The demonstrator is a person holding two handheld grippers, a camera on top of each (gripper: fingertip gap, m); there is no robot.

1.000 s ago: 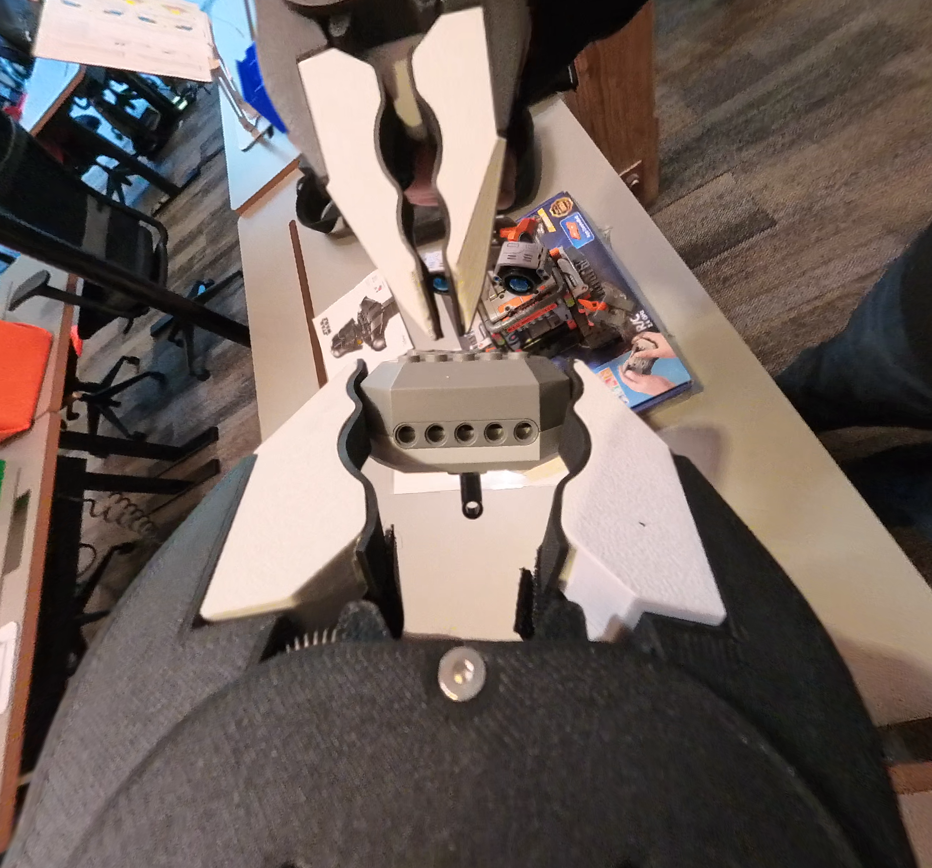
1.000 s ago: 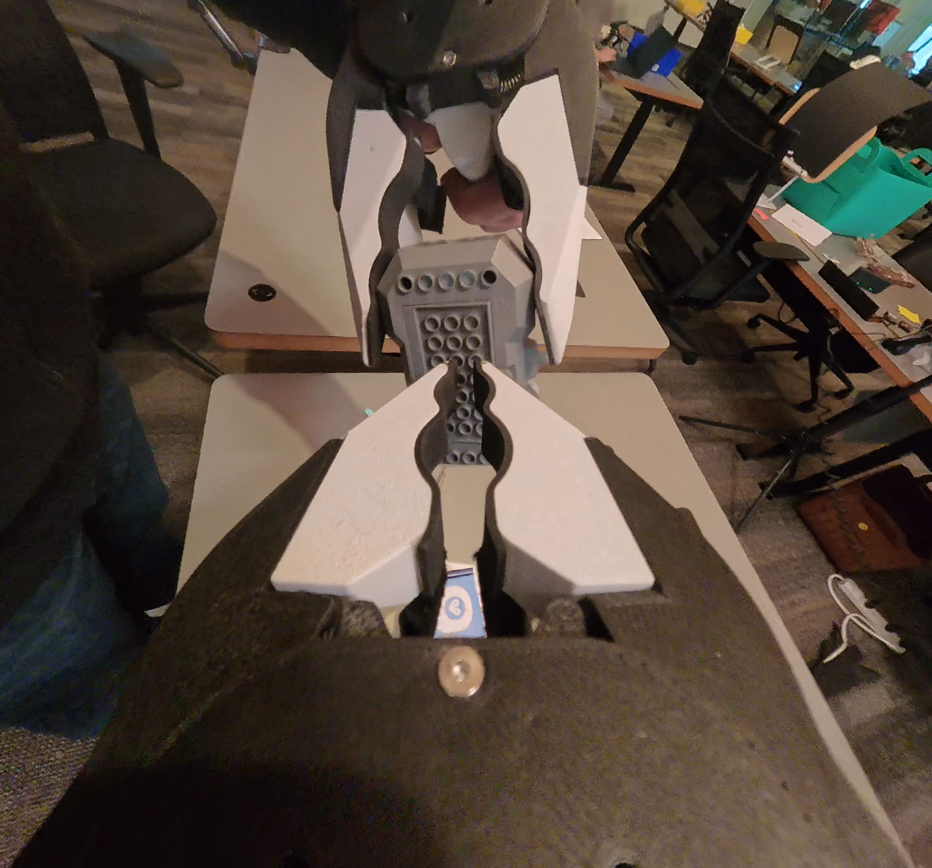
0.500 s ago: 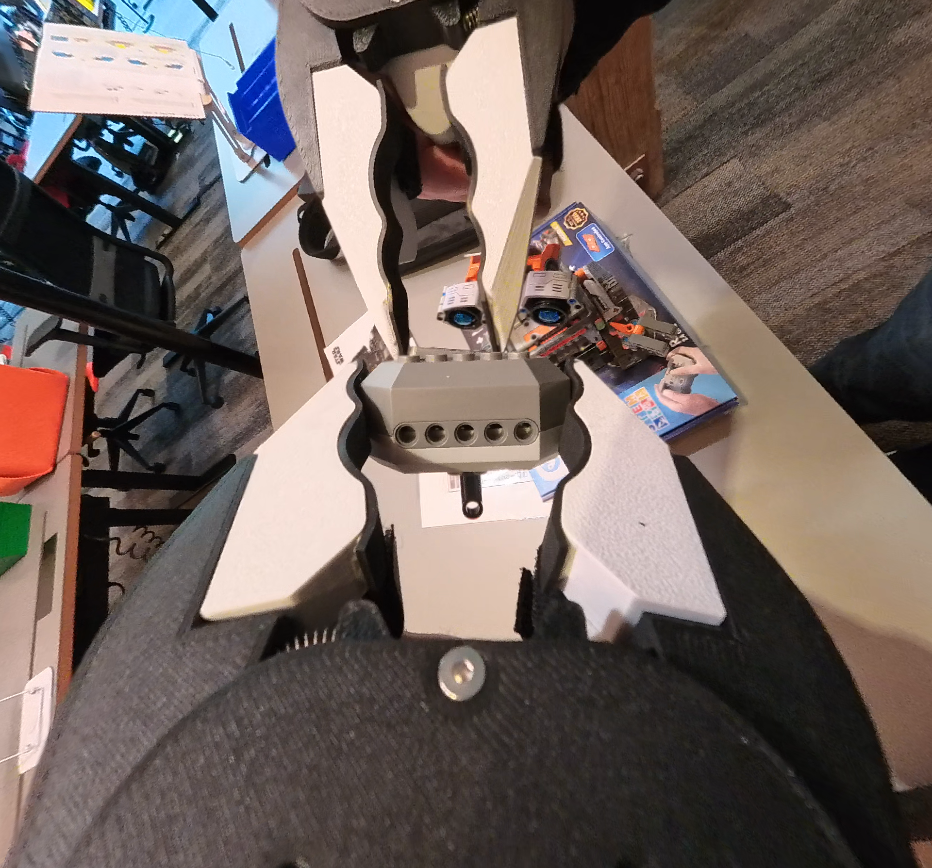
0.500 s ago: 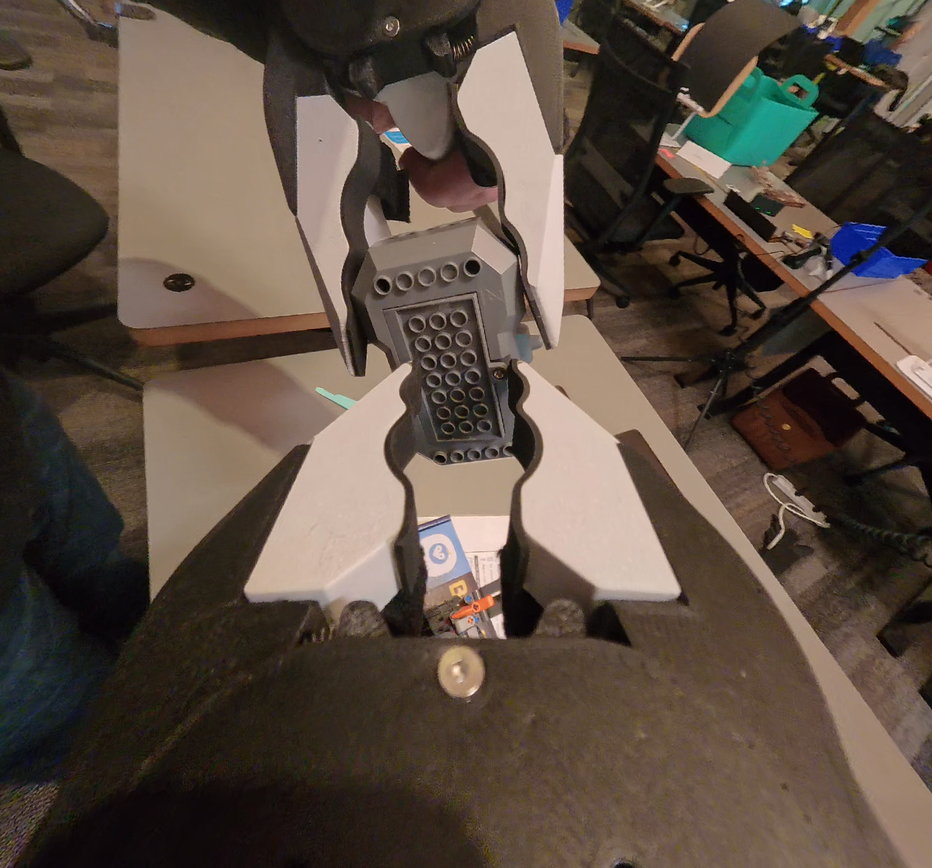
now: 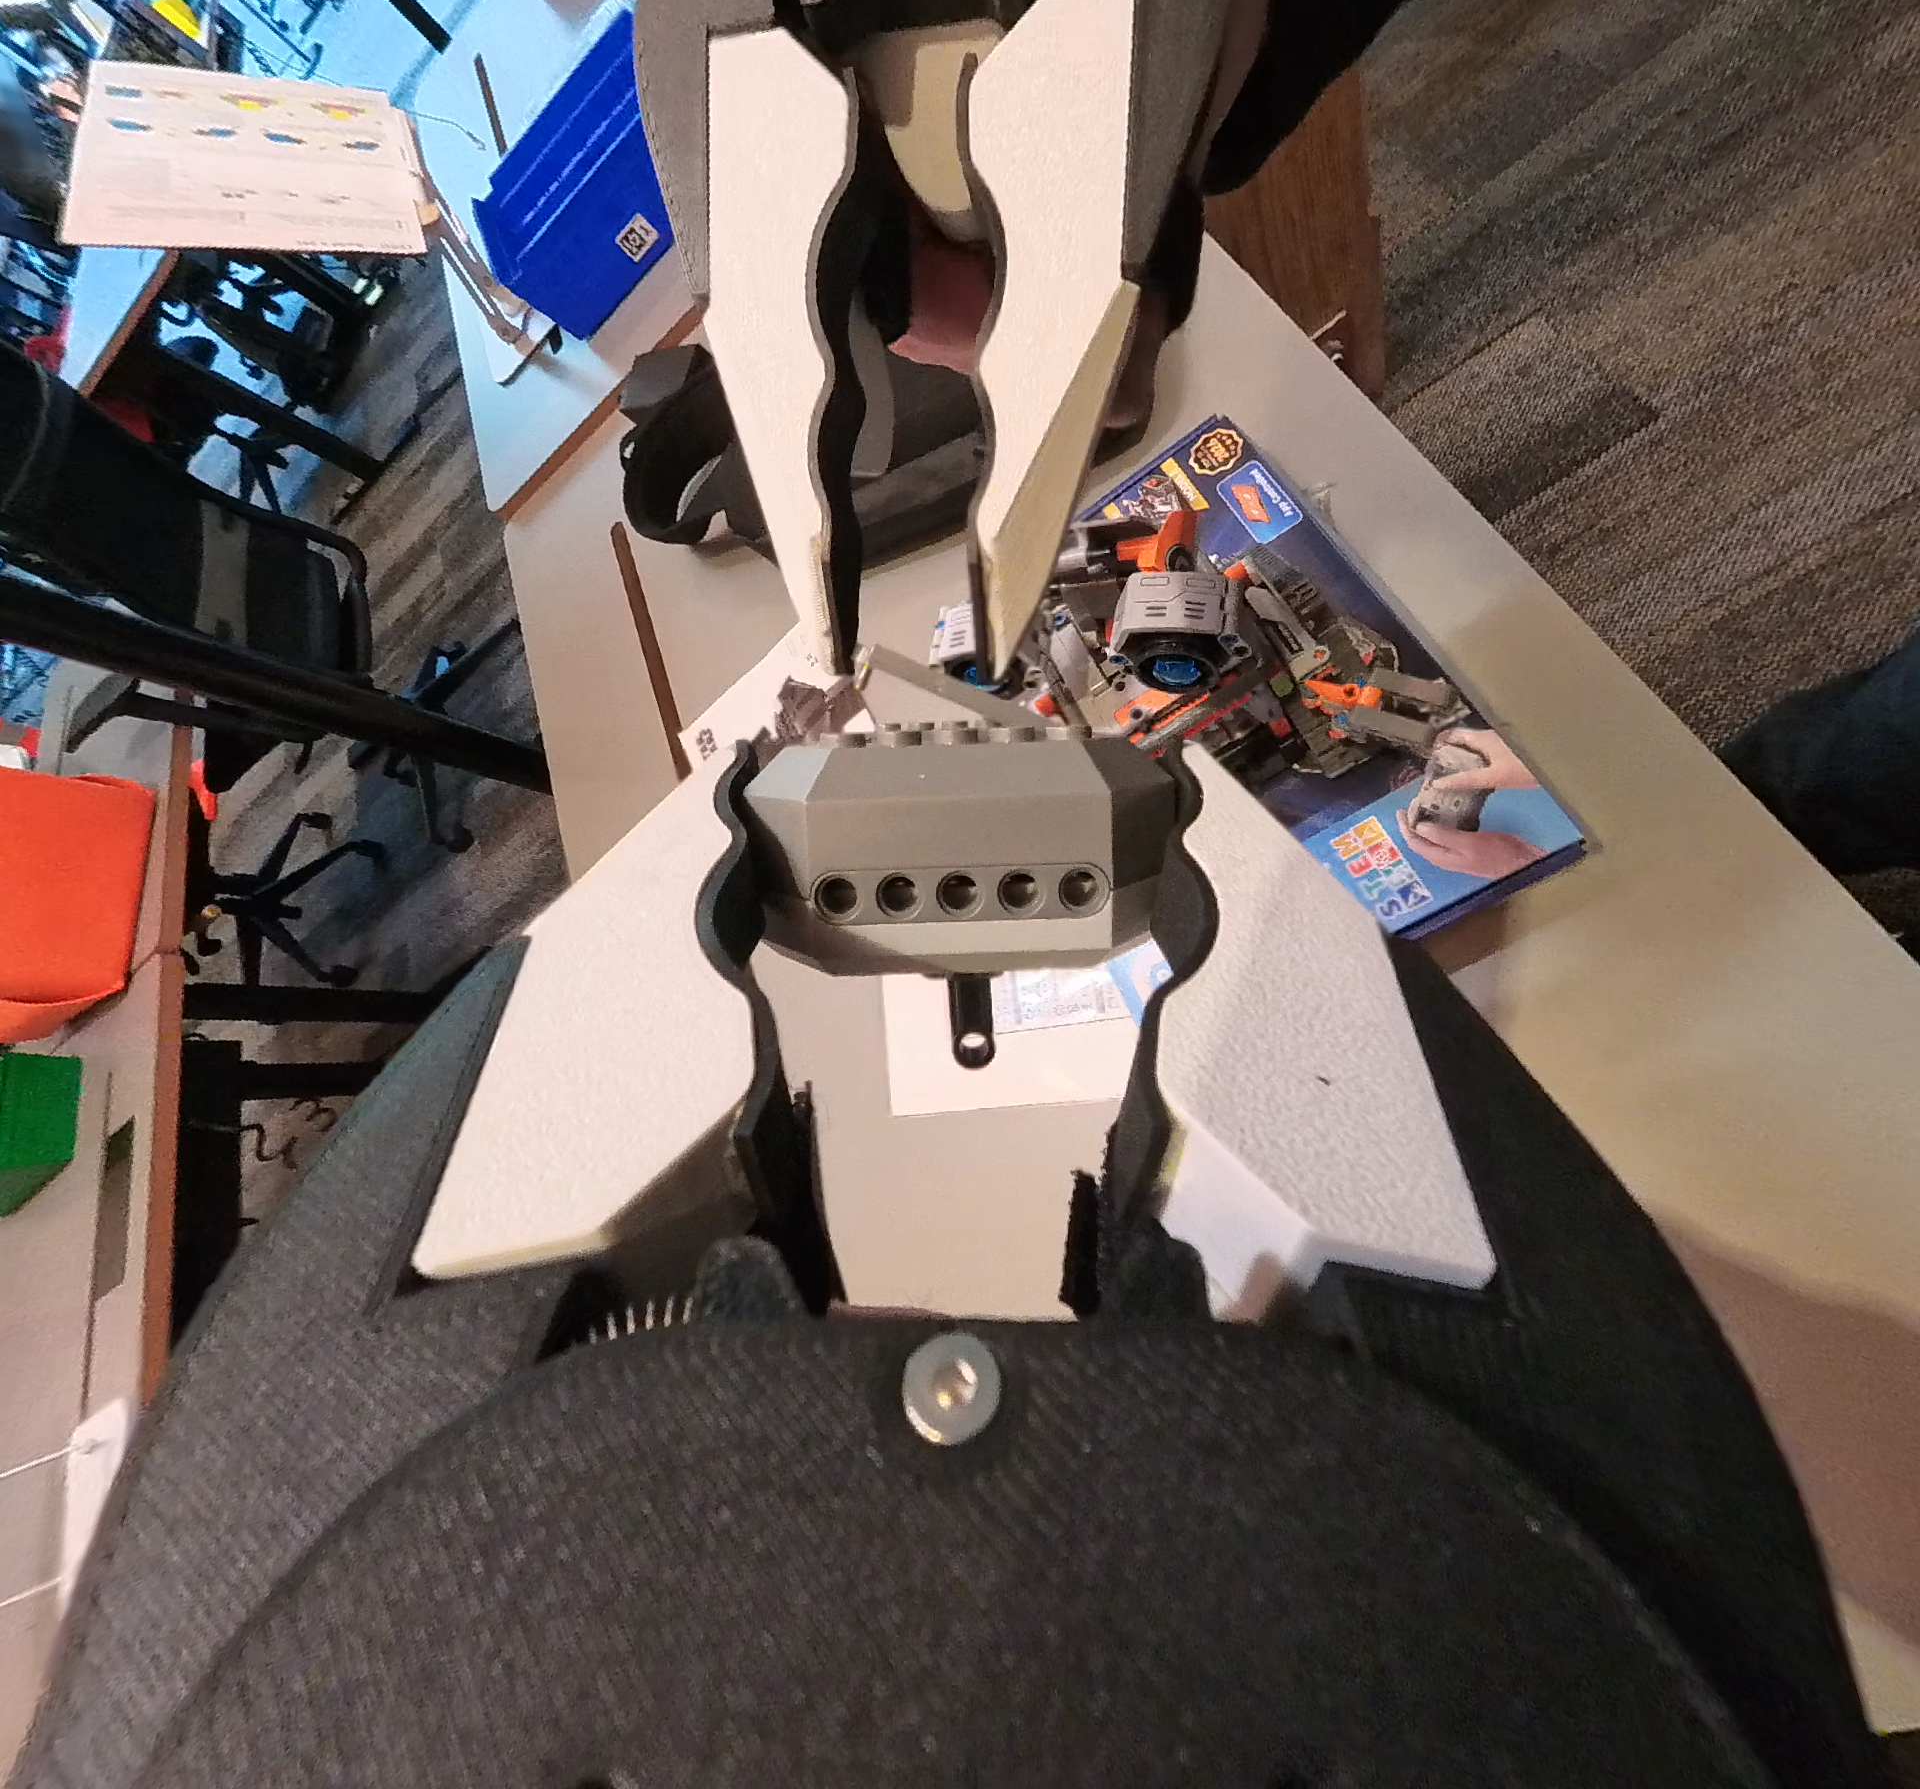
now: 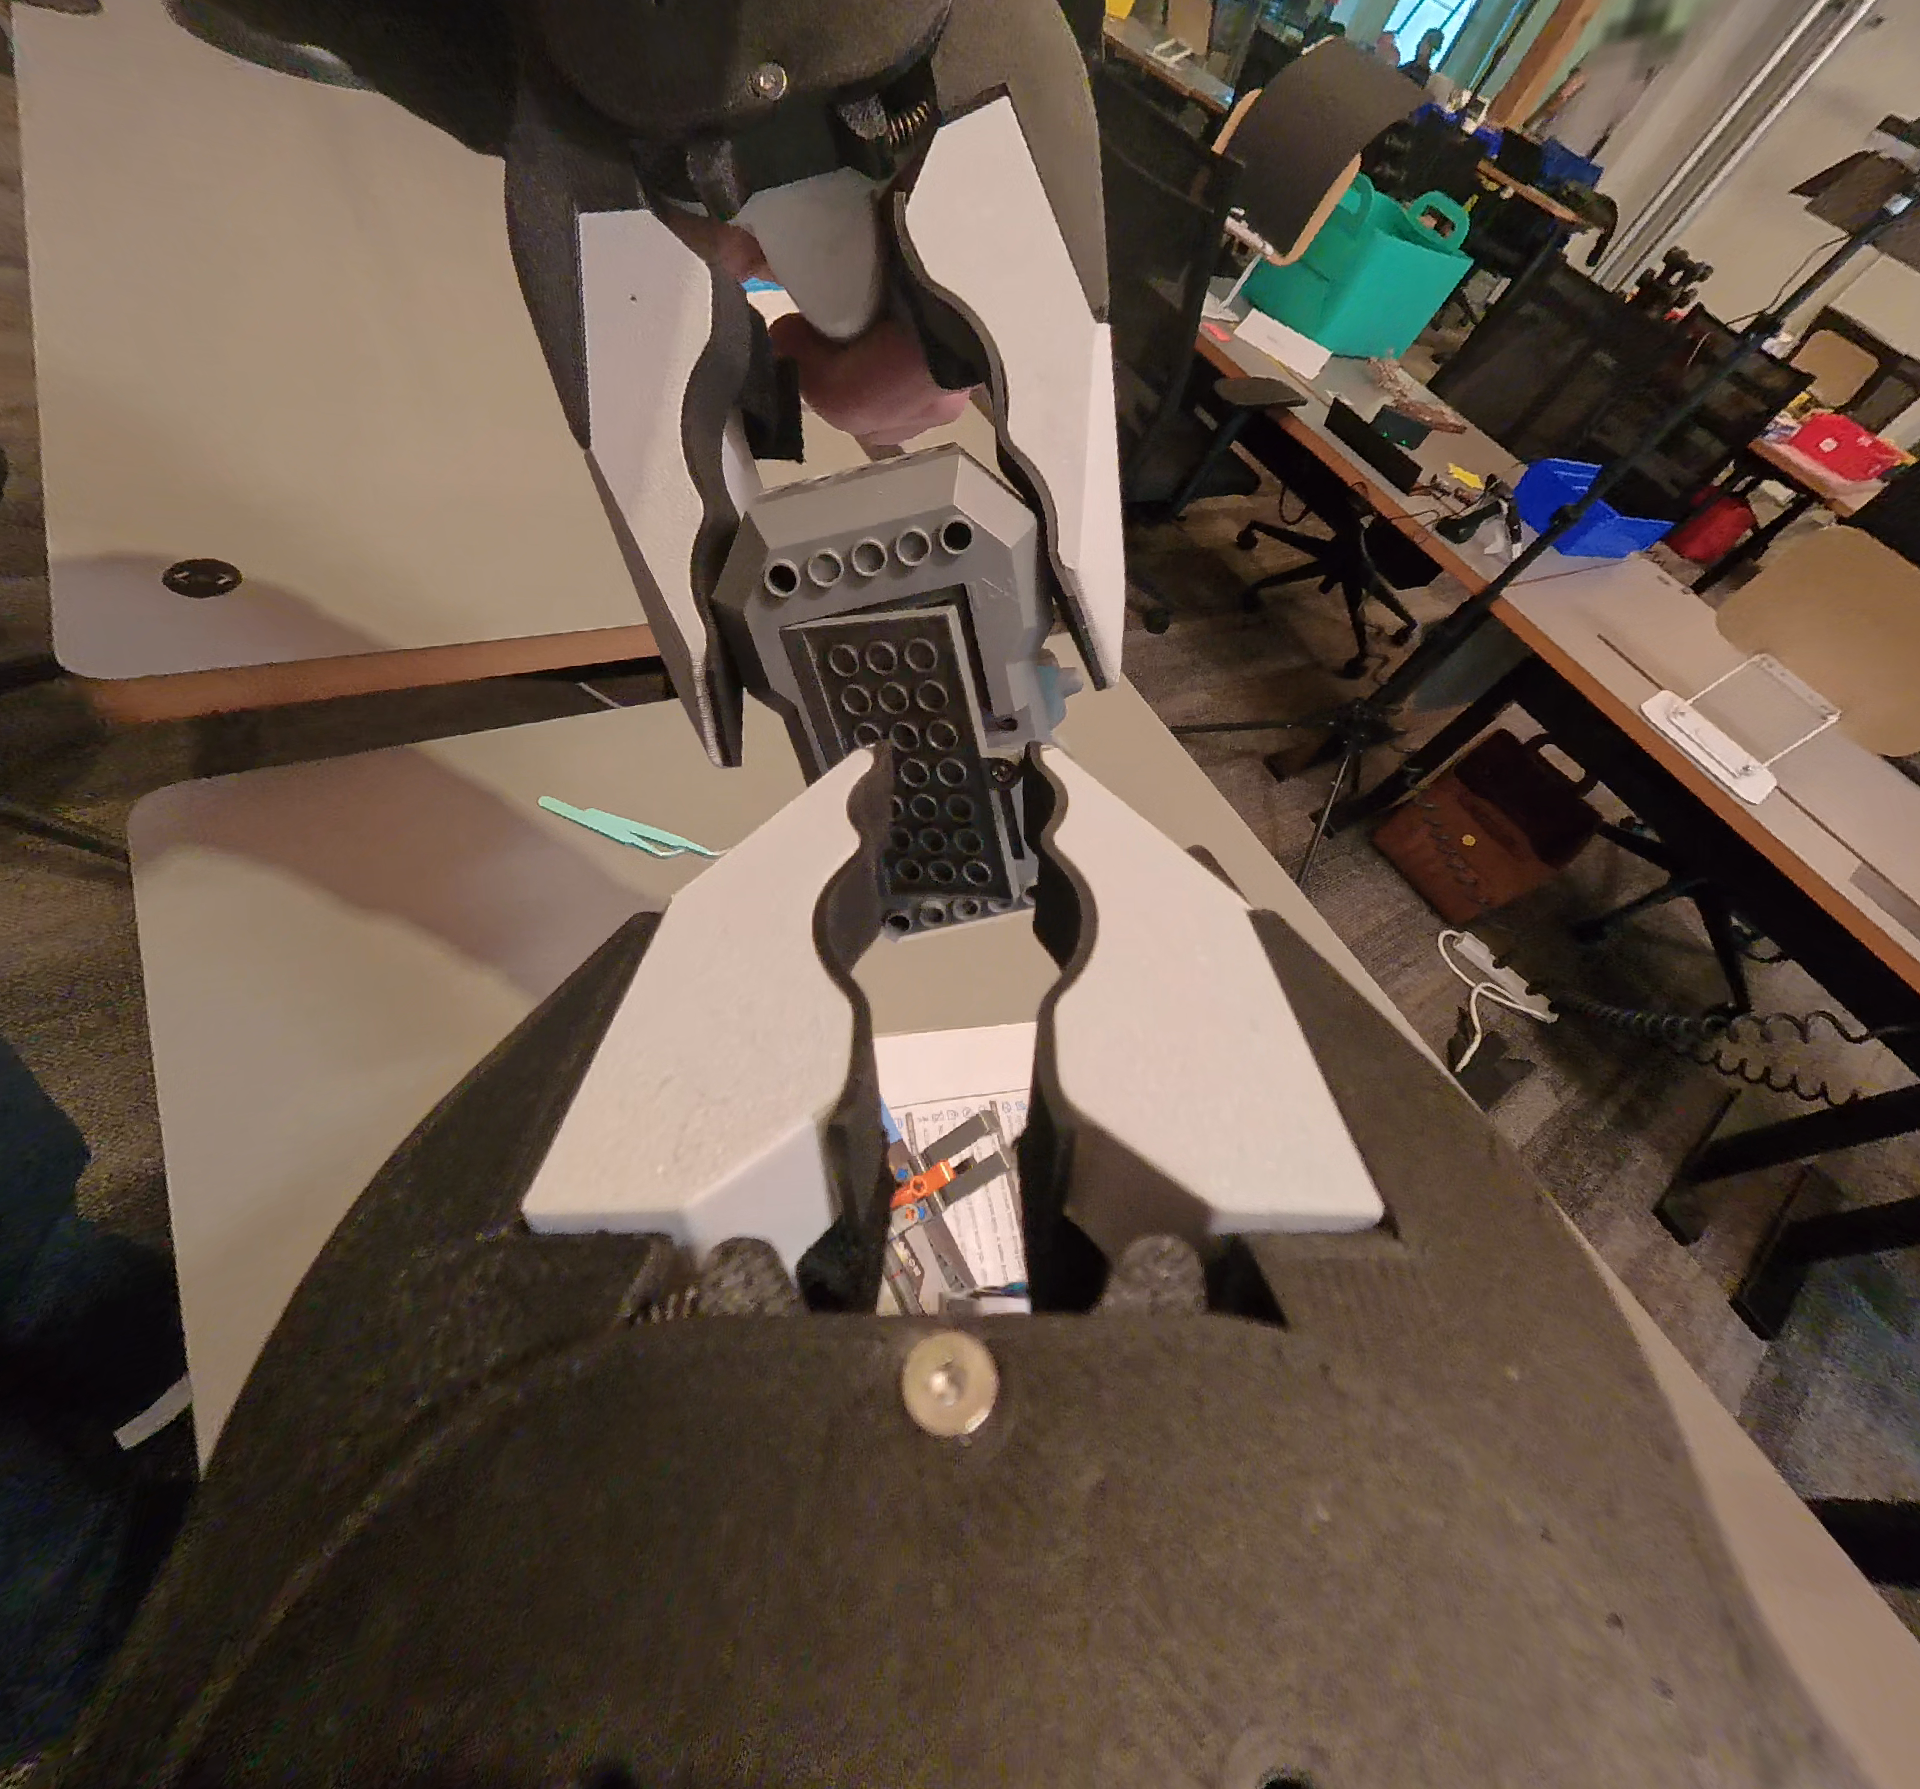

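My left gripper (image 5: 961, 773) is shut on a grey block (image 5: 956, 825) with a row of five holes and holds it above the table. In the right wrist view the left gripper (image 6: 909, 711) comes down from the top with the block (image 6: 873, 513). A dark studded plate (image 6: 914, 752) lies on the block's face, slightly tilted off it. My right gripper (image 6: 951, 773) has its fingers against the plate's two long sides at its near end. In the left wrist view the right gripper (image 5: 909, 669) points down at the block's far edge.
A grey table (image 5: 1558, 1064) lies below, with a blue toy box (image 5: 1351, 700) and a white booklet (image 5: 997, 1053) on it. A small black pin (image 5: 971, 1022) shows under the block. A teal tool (image 6: 623, 830) lies on the table. Desks, chairs and a blue bin (image 5: 582, 181) stand around.
The right gripper's fingers were nearly together a second ago, spread wide half a second ago, and have now narrowed onto the plate. The left gripper kept its hold on the block.
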